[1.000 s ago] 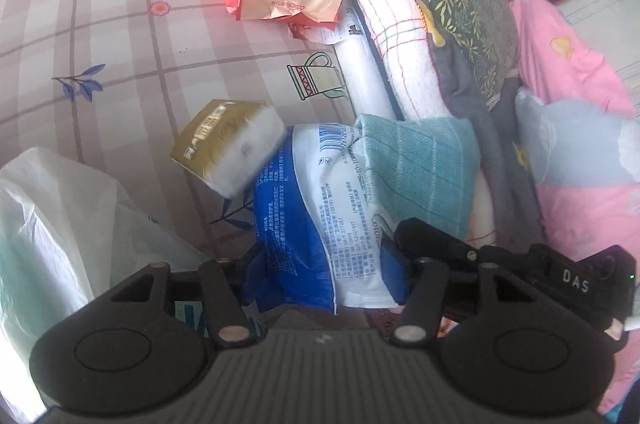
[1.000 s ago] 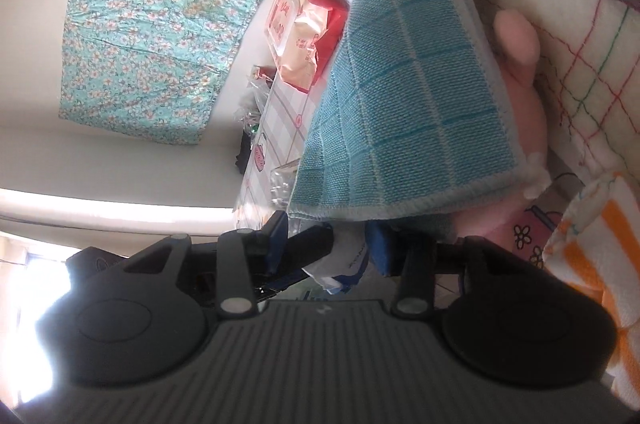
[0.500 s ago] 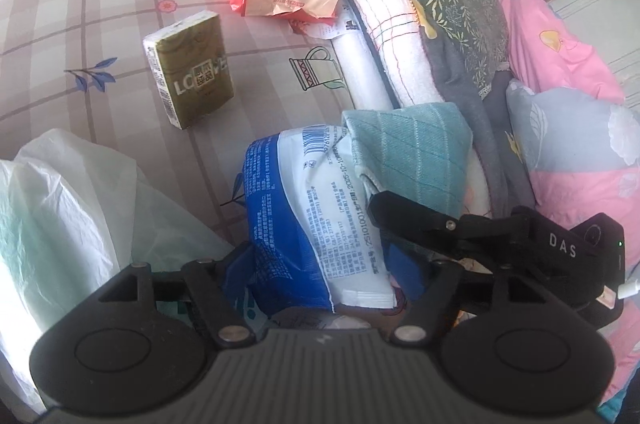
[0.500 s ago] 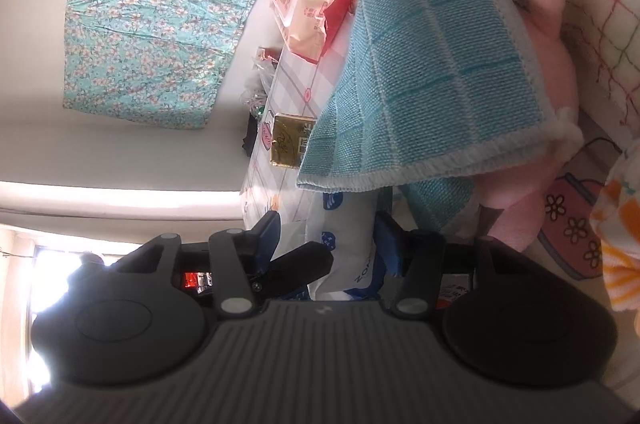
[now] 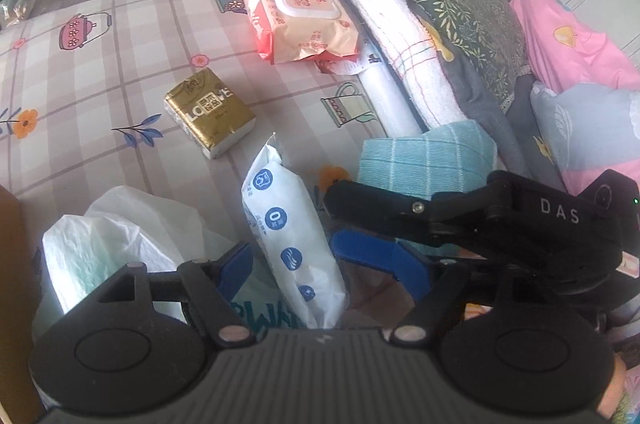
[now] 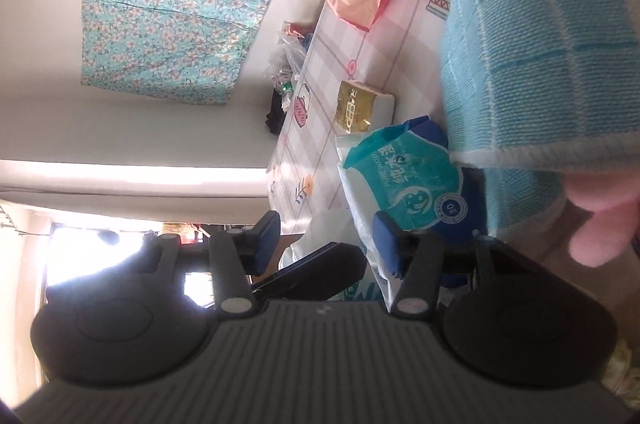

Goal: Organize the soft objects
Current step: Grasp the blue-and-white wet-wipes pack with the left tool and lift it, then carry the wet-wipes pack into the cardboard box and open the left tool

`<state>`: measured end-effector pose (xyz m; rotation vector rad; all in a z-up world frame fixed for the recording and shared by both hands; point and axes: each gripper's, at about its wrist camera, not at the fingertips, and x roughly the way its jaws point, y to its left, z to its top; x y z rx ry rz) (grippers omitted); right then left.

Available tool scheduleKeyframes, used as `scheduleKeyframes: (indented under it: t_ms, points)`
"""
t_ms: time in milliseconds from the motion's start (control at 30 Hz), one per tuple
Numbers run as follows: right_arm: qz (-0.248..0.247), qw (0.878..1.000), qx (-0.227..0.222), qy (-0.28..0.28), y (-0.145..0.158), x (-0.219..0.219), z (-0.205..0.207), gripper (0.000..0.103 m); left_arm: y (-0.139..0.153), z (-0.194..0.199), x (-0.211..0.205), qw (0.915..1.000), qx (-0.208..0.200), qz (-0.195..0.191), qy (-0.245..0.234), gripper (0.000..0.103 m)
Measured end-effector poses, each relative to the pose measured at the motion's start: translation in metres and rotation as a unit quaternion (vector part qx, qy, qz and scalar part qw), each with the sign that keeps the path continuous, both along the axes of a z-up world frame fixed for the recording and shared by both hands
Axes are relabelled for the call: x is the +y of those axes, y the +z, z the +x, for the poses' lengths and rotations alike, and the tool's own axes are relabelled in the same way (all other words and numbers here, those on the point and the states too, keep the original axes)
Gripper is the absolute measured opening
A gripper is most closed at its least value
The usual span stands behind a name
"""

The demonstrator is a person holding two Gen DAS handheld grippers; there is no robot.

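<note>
A white and blue wet-wipe pack (image 5: 288, 236) stands on edge between the pads of my left gripper (image 5: 306, 260). The jaws are wide and a gap shows beside the left pad, so the pack sits loose. The right wrist view shows the pack's teal face (image 6: 404, 180). My right gripper (image 6: 328, 244) is open, with only a black finger of the left gripper between its pads. One black finger (image 5: 400, 208) of the right gripper reaches in from the right, under a folded teal towel (image 5: 424, 160). A gold tissue pack (image 5: 208, 112) lies flat on the checked tablecloth (image 5: 120, 64).
A white plastic bag (image 5: 112, 240) lies open at the lower left. A red wipe pack (image 5: 300, 12) sits at the back. Along the right are a rolled white blanket (image 5: 384, 16), a dark leafy pillow (image 5: 460, 12) and pink cushions (image 5: 572, 40). A pink plush (image 6: 600, 224) lies under the towel.
The gold tissue pack slid off the wipe pack onto the tablecloth. My left jaws widened and the wipe pack turned up on edge. My right gripper shifted sideways and opened slightly.
</note>
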<state>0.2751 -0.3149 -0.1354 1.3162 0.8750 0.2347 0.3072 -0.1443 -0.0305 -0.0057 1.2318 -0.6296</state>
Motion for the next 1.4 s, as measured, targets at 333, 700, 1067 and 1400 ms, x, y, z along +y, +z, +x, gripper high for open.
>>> scheduleKeyframes:
  t_ms: [333, 700, 1067, 1400]
  points:
    - [-0.103, 0.994, 0.031, 0.022, 0.015, -0.004, 0.012, 0.051, -0.02, 0.012, 0.004, 0.9995, 0.025, 0.021, 0.003, 0.061]
    - [-0.186, 0.972, 0.124, 0.078, 0.006, 0.013, 0.05, 0.052, -0.026, 0.012, 0.011, 0.9991, 0.016, 0.04, 0.001, 0.047]
    - [-0.14, 0.973, 0.155, 0.101, -0.022, 0.015, 0.068, 0.069, -0.032, 0.018, 0.018, 0.9991, 0.029, 0.032, 0.006, 0.046]
    - [-0.144, 0.98, 0.101, 0.095, 0.005, 0.01, 0.043, 0.044, -0.013, 0.015, 0.021, 0.9992, 0.001, 0.005, 0.04, 0.045]
